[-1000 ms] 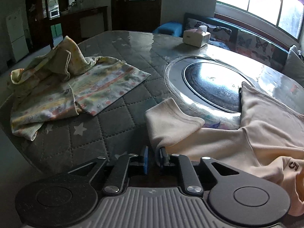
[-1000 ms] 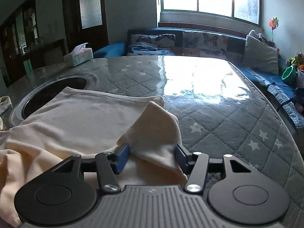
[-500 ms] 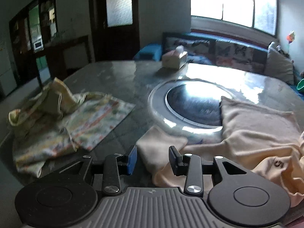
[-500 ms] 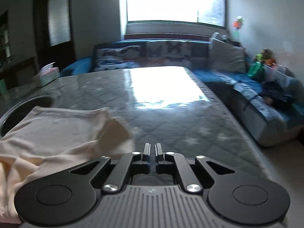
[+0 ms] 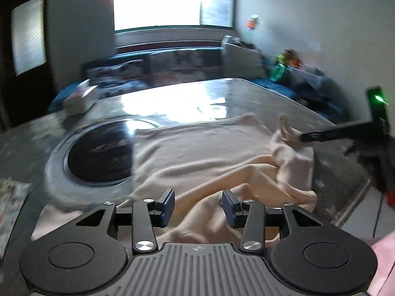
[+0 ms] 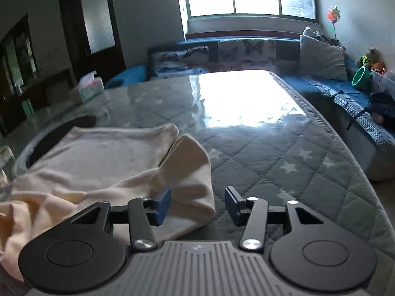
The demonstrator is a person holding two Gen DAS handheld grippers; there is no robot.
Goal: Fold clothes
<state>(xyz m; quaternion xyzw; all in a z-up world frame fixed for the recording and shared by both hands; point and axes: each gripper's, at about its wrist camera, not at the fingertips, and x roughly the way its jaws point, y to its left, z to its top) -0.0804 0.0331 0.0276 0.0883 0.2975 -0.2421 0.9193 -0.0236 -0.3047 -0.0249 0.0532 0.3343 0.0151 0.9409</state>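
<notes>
A cream sweatshirt point(image 5: 202, 153) lies crumpled on the quilted grey table; it also shows in the right wrist view point(image 6: 103, 162). My left gripper point(image 5: 198, 208) is open above the bunched front of the sweatshirt and holds nothing. My right gripper point(image 6: 197, 206) is open, with the folded cream sleeve point(image 6: 190, 172) lying between and just ahead of its fingers, not gripped. In the left wrist view the right gripper point(image 5: 303, 137) shows from the side at the sweatshirt's right edge, by the raised sleeve tip.
A round dark inset plate point(image 5: 98, 153) sits in the table left of the sweatshirt. A floral garment point(image 5: 9, 197) lies at the far left. A tissue box point(image 6: 90, 87) stands at the back. A sofa point(image 6: 246, 51) runs behind the table; the table edge point(image 6: 358, 170) curves at the right.
My left gripper let go of the left sleeve, opened wide and swung right over the sweatshirt's middle. My right gripper shut half a second ago and is open again at the right sleeve.
</notes>
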